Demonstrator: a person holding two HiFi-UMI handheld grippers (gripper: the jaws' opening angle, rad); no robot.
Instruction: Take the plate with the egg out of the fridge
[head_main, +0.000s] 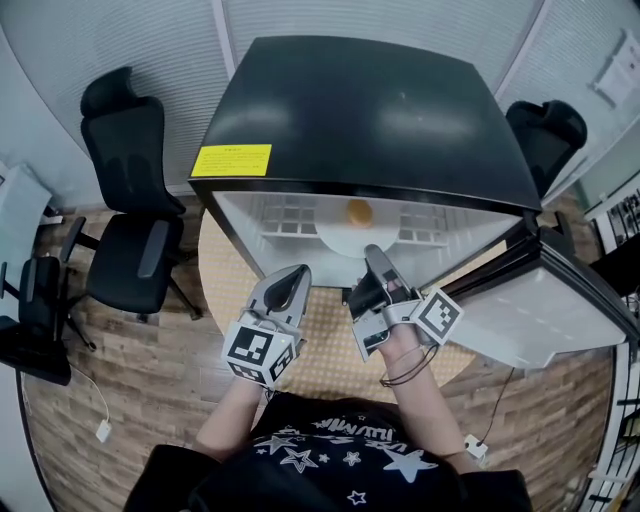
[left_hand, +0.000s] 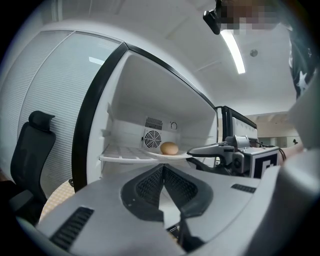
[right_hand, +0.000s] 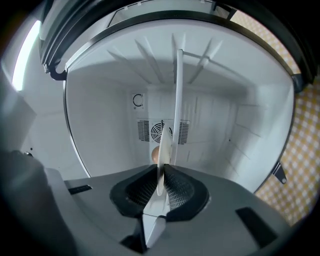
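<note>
A black mini fridge (head_main: 360, 110) stands open on a round table. On its white wire shelf (head_main: 285, 215) lies a white plate (head_main: 335, 238) with a brown egg (head_main: 358, 211). My right gripper (head_main: 373, 255) reaches into the fridge and is shut on the plate's near rim. In the right gripper view the plate (right_hand: 163, 150) runs edge-on between the pads, with the egg (right_hand: 155, 154) just behind it. My left gripper (head_main: 295, 275) hangs in front of the fridge opening, shut and empty. The left gripper view shows the egg (left_hand: 169, 148), the plate (left_hand: 170, 155) and my right gripper (left_hand: 210, 149) at its rim.
The fridge door (head_main: 545, 300) swings open to the right. A round table with a chequered cloth (head_main: 235, 290) carries the fridge. Black office chairs stand at the left (head_main: 130, 210) and back right (head_main: 545, 130). The floor is wood.
</note>
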